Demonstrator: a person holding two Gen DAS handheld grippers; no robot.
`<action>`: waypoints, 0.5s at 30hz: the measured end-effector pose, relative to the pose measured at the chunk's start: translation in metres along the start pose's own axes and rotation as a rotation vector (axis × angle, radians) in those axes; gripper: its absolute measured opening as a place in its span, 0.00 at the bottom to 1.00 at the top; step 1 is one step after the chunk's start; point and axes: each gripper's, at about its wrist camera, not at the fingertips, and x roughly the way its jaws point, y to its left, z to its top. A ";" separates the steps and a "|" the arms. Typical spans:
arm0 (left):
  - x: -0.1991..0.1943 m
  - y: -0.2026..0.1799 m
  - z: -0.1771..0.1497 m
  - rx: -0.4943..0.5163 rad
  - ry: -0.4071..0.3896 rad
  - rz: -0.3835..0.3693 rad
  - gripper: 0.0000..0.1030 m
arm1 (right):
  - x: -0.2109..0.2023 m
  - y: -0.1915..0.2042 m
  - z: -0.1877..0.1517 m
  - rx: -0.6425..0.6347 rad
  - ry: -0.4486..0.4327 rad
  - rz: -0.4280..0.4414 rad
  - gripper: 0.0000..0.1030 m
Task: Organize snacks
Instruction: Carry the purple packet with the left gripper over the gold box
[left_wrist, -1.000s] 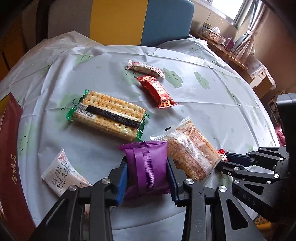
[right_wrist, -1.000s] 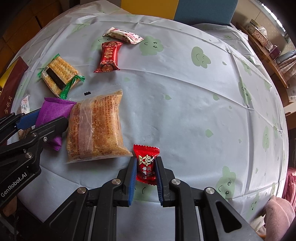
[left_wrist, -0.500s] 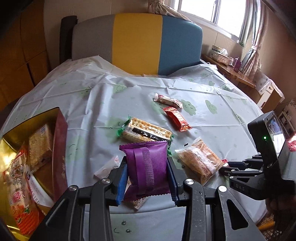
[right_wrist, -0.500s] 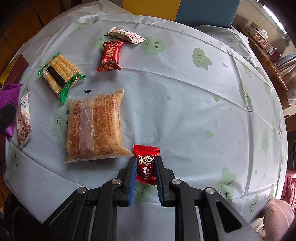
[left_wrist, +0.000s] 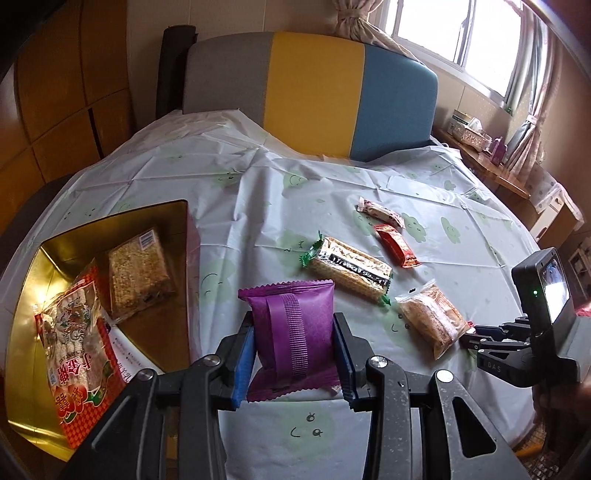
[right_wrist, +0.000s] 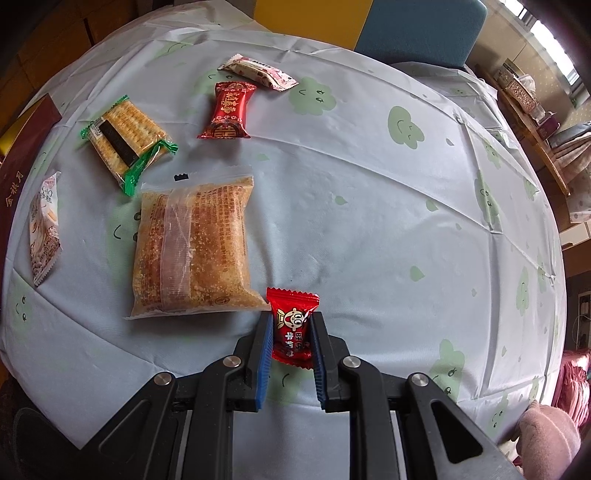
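Snacks lie scattered over the round table (right_wrist: 369, 206) with its pale cloud-print cloth, and I have one in each tool. My left gripper (left_wrist: 294, 345) is clenched on the purple packet (left_wrist: 291, 328), blue pads pressing both of its sides, and the packet hangs above the cloth near the table's near edge. Just to its left sits the gold-lined box (left_wrist: 26, 302), open, with a rice-cake block (left_wrist: 138, 273) and a red-printed bag (left_wrist: 75, 339) lying inside.

My right gripper (right_wrist: 291, 332) is closed on the small red candy (right_wrist: 291, 325), which sits low at the cloth right beside the corner of the big clear bag of brown crisps (right_wrist: 195, 247). Whether the candy touches the cloth I cannot tell.

Beyond the crisps lie the green-ended cracker pack (right_wrist: 125, 138), the red gold-patterned packet (right_wrist: 229, 110) and, touching its far end, the white wrapped bar (right_wrist: 258, 72). A white sachet (right_wrist: 44, 229) rests near the left rim of the table, close to the box's dark red outer wall (right_wrist: 22, 155). A chair with a grey, yellow and blue back (left_wrist: 314, 96) stands at the far side.
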 end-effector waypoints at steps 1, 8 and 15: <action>-0.002 0.004 -0.001 -0.005 -0.002 0.005 0.38 | 0.001 0.001 -0.001 -0.002 -0.001 -0.002 0.19; -0.013 0.040 -0.005 -0.060 -0.015 0.049 0.38 | 0.001 0.002 -0.001 -0.012 -0.005 -0.007 0.19; -0.026 0.107 -0.019 -0.180 -0.012 0.141 0.38 | -0.001 0.002 -0.001 -0.019 -0.008 -0.010 0.19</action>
